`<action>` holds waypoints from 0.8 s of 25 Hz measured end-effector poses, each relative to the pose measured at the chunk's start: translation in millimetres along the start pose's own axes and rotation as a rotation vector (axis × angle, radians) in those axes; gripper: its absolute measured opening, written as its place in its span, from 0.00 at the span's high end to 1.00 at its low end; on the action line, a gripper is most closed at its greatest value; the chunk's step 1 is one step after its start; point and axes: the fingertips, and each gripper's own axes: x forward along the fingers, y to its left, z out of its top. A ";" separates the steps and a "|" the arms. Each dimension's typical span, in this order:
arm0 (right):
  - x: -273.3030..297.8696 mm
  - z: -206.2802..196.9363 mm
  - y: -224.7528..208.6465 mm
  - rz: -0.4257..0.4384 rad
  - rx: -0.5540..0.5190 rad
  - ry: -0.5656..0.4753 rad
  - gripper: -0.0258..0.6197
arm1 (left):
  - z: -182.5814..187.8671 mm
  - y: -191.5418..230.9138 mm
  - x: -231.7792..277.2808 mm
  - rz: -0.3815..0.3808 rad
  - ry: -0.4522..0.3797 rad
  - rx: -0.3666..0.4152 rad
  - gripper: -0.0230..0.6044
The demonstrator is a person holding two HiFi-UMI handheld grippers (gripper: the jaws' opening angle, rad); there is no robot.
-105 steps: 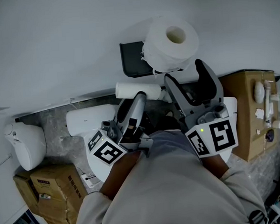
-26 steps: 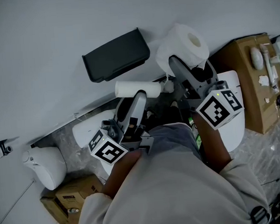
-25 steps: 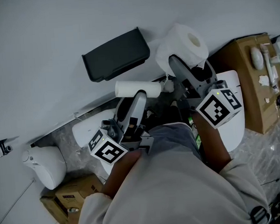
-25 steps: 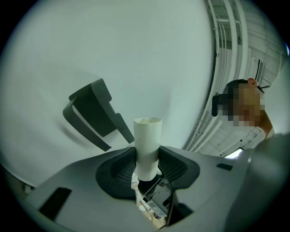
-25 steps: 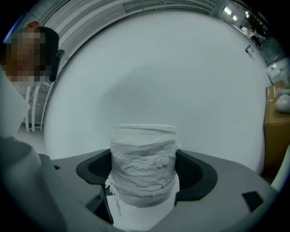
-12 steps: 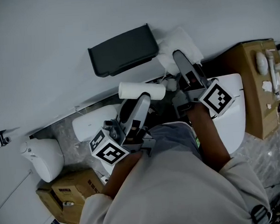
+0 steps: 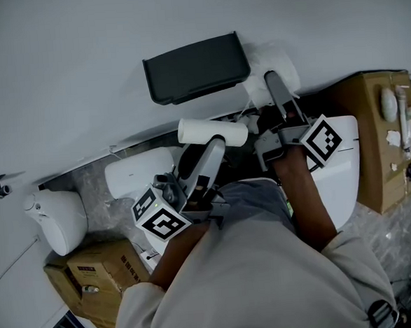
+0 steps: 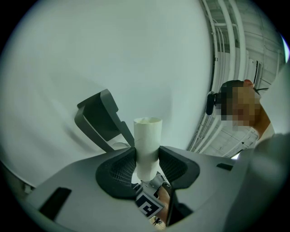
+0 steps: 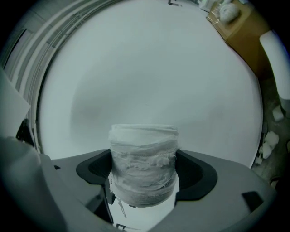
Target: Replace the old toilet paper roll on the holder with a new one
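The black wall holder point(image 7: 195, 68) hangs on the grey wall and carries no roll. My left gripper point(image 7: 207, 144) is shut on the old roll point(image 7: 212, 132), a thin white tube lying crosswise just below the holder. In the left gripper view the tube point(image 8: 147, 140) stands between the left gripper's point(image 8: 147, 164) pads, with the holder point(image 8: 102, 120) up to the left. My right gripper point(image 7: 273, 83) is shut on the full new roll point(image 7: 285, 64), held at the holder's right end. The right gripper view shows that roll point(image 9: 142, 165) wedged between the right gripper's point(image 9: 142, 176) pads, facing bare wall.
A white toilet point(image 7: 342, 161) sits below the right arm, with a white tank-like piece point(image 7: 136, 175) to the left. A brown box point(image 7: 379, 140) with small items stands at the right. Cardboard boxes point(image 7: 94, 276) and a white bin point(image 7: 51, 219) are at the lower left.
My right gripper has come down and rolled over, bringing the new roll from above to the holder's right end. The left gripper and old tube have stayed put.
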 end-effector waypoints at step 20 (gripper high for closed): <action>5.2 -32.9 -9.2 0.050 0.221 0.045 0.30 | -2.5 3.9 -1.1 0.014 -0.036 -0.012 0.71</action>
